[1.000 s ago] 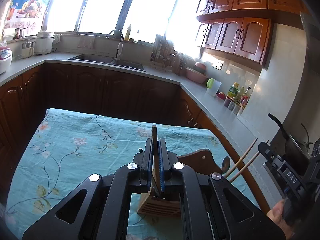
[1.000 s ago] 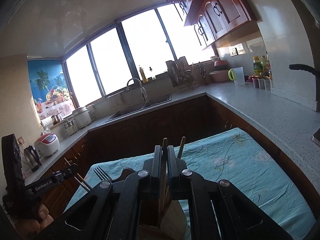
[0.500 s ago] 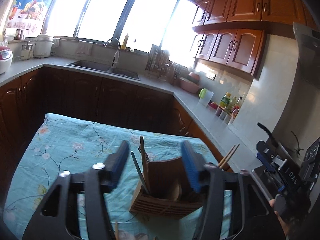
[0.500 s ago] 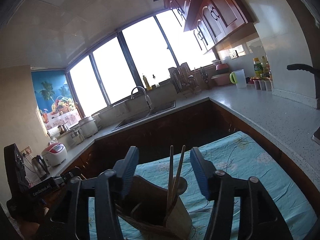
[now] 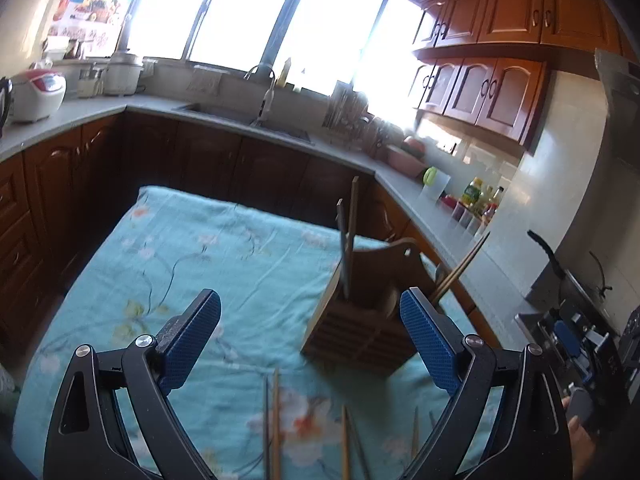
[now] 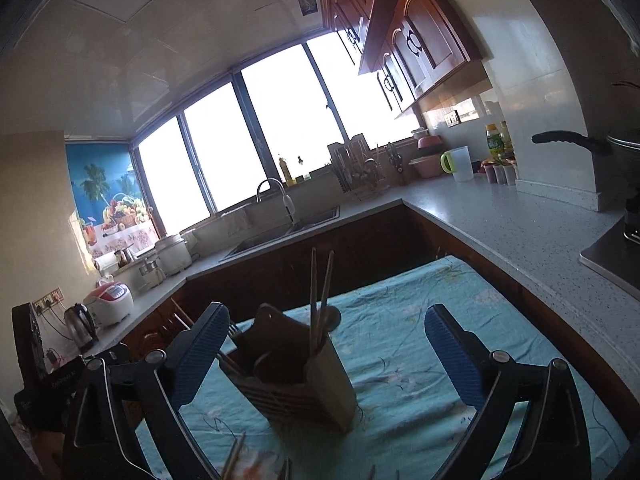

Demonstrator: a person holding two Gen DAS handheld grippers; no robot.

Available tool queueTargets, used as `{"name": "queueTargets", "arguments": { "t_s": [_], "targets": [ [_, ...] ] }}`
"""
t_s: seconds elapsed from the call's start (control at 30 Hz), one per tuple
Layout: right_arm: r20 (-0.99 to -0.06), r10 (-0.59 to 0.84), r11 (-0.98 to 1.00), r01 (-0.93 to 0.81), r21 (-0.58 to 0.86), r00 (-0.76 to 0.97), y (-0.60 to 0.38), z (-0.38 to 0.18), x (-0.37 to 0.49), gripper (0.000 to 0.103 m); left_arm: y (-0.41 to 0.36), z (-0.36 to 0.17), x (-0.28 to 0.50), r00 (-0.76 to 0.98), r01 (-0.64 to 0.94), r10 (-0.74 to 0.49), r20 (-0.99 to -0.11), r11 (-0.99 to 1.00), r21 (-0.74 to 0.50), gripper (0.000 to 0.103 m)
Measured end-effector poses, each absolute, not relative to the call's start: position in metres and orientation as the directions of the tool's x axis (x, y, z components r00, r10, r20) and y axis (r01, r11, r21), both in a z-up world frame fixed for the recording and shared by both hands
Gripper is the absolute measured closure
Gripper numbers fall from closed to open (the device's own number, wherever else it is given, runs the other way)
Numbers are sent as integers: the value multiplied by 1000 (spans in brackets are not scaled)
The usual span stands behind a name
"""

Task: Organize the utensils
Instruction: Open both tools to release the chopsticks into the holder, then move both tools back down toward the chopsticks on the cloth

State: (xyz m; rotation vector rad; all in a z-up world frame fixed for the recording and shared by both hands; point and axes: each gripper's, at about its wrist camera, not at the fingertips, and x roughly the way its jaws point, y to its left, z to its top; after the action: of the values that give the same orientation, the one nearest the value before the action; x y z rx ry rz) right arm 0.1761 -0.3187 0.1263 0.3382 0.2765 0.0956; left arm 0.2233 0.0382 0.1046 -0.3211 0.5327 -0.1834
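Observation:
A wooden utensil holder [image 5: 360, 328] [image 6: 308, 388] stands on the teal floral cloth [image 5: 224, 248]. Upright chopsticks [image 5: 347, 236] [image 6: 320, 300] stick out of it, and another pair [image 5: 460, 266] leans out on its right side. A fork [image 6: 234, 330] and a spoon [image 6: 333, 316] also stand in it. Loose chopsticks [image 5: 272, 420] lie on the cloth close in front of me. My left gripper [image 5: 308, 304] is opening wide, its pads touching nothing. My right gripper [image 6: 326, 314] is also opening, with the holder just ahead of its fingers and untouched.
An L-shaped counter runs behind and to the right, with a sink [image 5: 244, 116], a rice cooker [image 5: 38, 94], a kettle [image 6: 80, 322], bottles [image 5: 478, 196] and a pan handle [image 6: 568, 142]. The right gripper's body [image 5: 572, 340] shows at the left view's right edge.
Both grippers were shut on sticks over the holder; both have opened, left them standing in it, and drawn back, so the holder now sits farther ahead.

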Motion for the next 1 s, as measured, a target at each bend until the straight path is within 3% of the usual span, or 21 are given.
{"name": "queueTargets", "arguments": {
  "t_s": [0.4, 0.77, 1.0],
  "targets": [
    [-437, 153, 932, 17, 361, 887, -325, 55, 130, 4, 24, 38, 180, 755, 92, -267, -599, 947, -308, 10],
    [-530, 125, 960, 33, 279, 839, -309, 16, 109, 5, 0, 0, 160, 681, 121, -268, -681, 959, -257, 10],
    [-592, 127, 966, 35, 255, 795, -305, 3, 118, 15, -15, -6, 166, 649, 145, -253, -718, 967, -210, 10]
  ]
}}
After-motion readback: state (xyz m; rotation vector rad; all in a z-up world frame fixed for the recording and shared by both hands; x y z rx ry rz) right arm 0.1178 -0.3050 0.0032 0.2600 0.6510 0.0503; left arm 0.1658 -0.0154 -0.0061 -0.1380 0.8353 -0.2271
